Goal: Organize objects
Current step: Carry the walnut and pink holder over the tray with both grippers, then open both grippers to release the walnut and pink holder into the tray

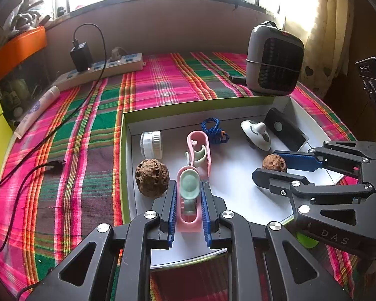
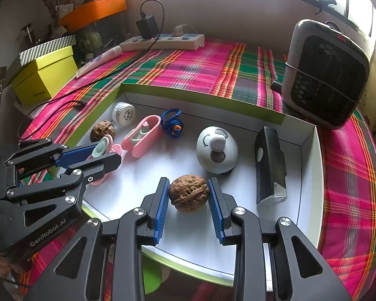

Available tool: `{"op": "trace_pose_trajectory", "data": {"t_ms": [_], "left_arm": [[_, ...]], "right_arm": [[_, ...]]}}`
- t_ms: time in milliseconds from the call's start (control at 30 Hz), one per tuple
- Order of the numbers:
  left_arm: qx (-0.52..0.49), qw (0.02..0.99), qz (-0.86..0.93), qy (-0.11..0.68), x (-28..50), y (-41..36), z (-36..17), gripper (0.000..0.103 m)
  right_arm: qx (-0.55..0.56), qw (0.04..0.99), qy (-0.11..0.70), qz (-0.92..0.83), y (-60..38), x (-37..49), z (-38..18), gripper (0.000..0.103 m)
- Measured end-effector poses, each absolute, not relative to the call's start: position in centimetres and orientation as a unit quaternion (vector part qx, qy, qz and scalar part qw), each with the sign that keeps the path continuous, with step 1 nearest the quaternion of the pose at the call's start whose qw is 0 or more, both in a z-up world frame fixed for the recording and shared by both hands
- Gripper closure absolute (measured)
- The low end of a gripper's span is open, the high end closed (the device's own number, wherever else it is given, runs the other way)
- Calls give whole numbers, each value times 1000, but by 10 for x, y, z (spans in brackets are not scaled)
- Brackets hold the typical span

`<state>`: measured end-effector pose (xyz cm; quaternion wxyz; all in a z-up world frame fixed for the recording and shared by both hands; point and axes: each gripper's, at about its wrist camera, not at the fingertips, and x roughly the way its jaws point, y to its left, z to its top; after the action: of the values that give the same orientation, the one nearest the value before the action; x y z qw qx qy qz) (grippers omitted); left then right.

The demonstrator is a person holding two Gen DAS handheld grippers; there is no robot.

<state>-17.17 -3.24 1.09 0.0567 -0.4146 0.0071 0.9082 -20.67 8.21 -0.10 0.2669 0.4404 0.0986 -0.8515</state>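
Sitting in the tray (image 2: 310, 150): 2 walnuts (image 2: 189, 192), 2 pink clips (image 2: 144, 135).

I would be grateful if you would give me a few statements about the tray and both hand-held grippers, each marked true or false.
1. The left hand-held gripper has a pink clip with a green pad between its fingers. True.
2. The walnut between the right hand-held gripper fingers is outside the tray. False: it lies on the tray's white floor.
3. A second walnut lies in the tray, left of the left hand-held gripper. True.
4. The blue cord is draped over the heater. False: it lies inside the tray.
5. The heater stands inside the tray. False: it stands on the plaid cloth beyond it.
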Motion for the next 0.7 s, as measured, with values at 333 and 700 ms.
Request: {"op": "trace_pose_trajectory", "data": {"t_ms": [333,700], "left_arm": [[-415,58,908,7,-171,-32,11,87],[-416,60,907,5,-170,-31,11,78]], "right_arm": [[440,265,98,-852,82,-206,-1,70],[438,262,93,-855,84,-206,-1,68]]}}
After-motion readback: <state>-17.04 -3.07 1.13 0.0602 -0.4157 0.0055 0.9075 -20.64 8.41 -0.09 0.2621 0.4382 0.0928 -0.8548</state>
